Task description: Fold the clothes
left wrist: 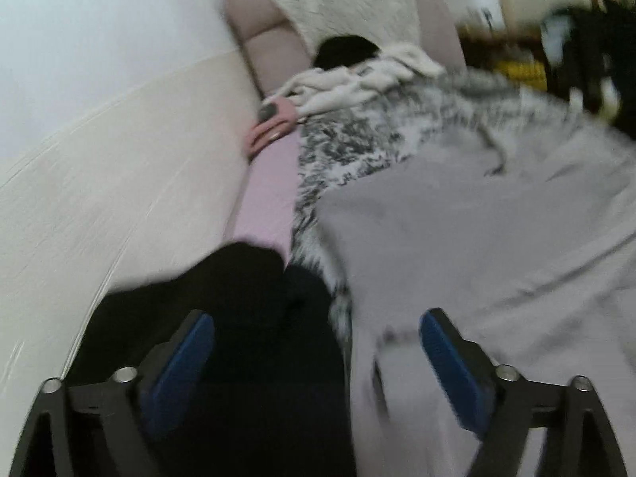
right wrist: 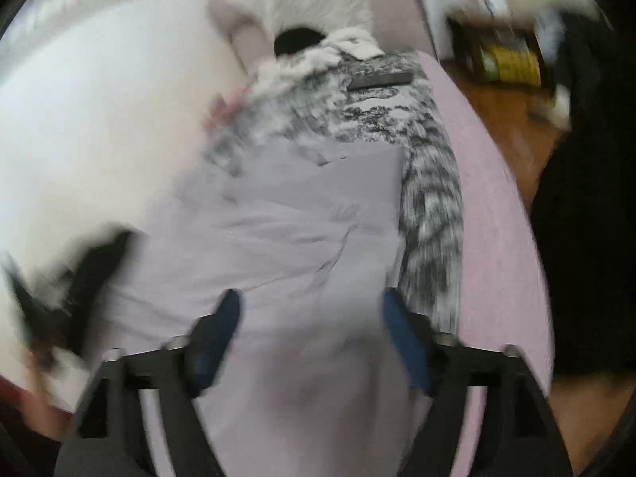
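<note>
Lilac garment (right wrist: 302, 214) lies spread (blurred) under both wide-spread grippers, left (left wrist: 318, 342), right (right wrist: 312, 326).

the pale lilac garment (right wrist: 302, 214) is smooth matt cloth; the black-and-white blanket (left wrist: 357, 139) looks fuzzy; the pillow (left wrist: 342, 0) shaggy; blue finger pads (left wrist: 453, 361) ribbed rubber

pale wall (left wrist: 99, 59) | pink sofa (left wrist: 266, 198) | wooden floor (right wrist: 505, 119)

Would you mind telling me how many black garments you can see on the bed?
2. One black garment lies between the left gripper fingers, by the wall; another sits far off against the pillow. Others may be hidden.
</note>
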Motion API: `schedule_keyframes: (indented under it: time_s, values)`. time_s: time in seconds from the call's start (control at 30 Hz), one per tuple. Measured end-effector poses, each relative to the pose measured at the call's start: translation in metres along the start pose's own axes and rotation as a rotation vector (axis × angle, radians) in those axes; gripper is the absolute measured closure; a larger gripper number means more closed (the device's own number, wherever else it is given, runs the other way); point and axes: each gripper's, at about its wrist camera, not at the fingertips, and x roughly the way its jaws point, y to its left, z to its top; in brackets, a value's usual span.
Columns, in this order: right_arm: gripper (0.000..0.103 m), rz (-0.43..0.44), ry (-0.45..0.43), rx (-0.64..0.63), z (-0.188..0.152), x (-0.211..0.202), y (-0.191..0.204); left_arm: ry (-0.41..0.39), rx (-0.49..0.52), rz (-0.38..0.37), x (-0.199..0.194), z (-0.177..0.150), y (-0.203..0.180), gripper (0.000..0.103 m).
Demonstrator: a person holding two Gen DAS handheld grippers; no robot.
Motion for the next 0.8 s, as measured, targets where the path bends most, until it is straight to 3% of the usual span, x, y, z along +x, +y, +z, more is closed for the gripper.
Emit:
schedule_keyframes:
  time_s: [0.1,0.17,0.27,0.43,0.6,0.67,0.7,0.77,0.8]
  values:
    - [0.016,0.202,0.108,0.132,-0.051,-0.039,-0.024,0.09,-0.163,-0.201,-0.04,-0.055,0.023,0.004]
    - [0.016,0.207,0.173,0.138,-0.095,-0.049,-0.032,0.16,-0.263,-0.334,-0.06,-0.094,0.035,0.004]
    - [0.016,0.219,0.251,0.179,-0.141,-0.044,-0.048,0.247,-0.329,-0.342,-0.062,-0.135,0.036,0.004]
    - [0.016,0.282,0.358,0.335,-0.194,-0.014,-0.078,0.378,-0.523,-0.372,-0.036,-0.178,0.033,0.004]
    - [0.015,0.327,0.344,0.335,-0.204,-0.005,-0.082,0.511,-0.512,-0.323,-0.013,-0.197,0.011,0.004]
    - [0.015,0.347,0.37,0.33,-0.21,0.0,-0.08,0.576,-0.51,-0.352,-0.003,-0.205,-0.002,0.004]
    - [0.015,0.348,0.377,0.323,-0.215,0.001,-0.078,0.594,-0.512,-0.385,0.0,-0.208,-0.008,0.006]
    - [0.015,0.353,0.361,0.311,-0.22,0.004,-0.076,0.61,-0.486,-0.402,0.0,-0.207,-0.019,0.019]
    - [0.015,0.363,0.352,0.319,-0.222,0.006,-0.078,0.601,-0.473,-0.4,0.0,-0.204,-0.022,0.031]
